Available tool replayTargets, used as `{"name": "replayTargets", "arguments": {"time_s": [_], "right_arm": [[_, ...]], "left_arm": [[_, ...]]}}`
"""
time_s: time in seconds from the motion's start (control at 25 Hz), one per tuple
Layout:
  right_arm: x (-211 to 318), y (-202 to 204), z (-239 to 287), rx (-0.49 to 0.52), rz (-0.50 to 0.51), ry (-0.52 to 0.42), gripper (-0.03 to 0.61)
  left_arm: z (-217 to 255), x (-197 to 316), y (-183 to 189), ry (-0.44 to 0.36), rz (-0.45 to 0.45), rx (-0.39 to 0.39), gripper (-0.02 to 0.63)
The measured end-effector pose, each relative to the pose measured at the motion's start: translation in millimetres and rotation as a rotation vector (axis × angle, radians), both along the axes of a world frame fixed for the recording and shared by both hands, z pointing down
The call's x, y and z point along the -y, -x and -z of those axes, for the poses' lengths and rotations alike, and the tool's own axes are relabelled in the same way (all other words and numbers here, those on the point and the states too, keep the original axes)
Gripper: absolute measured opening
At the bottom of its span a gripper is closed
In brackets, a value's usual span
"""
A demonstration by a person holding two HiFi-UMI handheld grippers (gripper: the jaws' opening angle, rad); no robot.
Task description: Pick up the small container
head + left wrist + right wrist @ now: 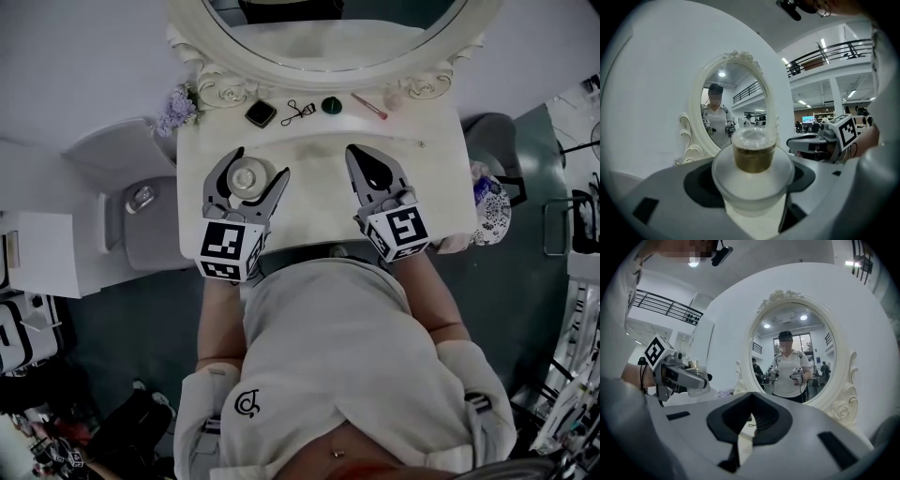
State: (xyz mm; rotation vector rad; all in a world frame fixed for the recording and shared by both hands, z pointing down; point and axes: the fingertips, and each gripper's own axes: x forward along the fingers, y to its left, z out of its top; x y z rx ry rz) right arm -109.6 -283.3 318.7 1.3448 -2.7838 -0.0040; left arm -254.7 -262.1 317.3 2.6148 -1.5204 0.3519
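Head view: left gripper clamped on small container, frosted jar wedged between its jaws, over white surface. Beyond gripper tips, at foot of oval mirror: black compact, eyelash curler, dark round cap, pink stick. Right gripper beside left one, jaws together, nothing between. Left gripper view: jar has gold neck, clear cap.
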Motion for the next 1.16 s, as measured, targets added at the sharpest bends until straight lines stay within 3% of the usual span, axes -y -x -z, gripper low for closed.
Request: {"name": "replayTargets", "arguments": {"time_s": [1.16], "right_arm": [[2.6, 1.3, 2.7, -0.030, 0.009, -0.032, 0.003]], "left_arm": [[0.7, 8.2, -7.1, -0.007, -0.011, 0.008, 0.353]]}}
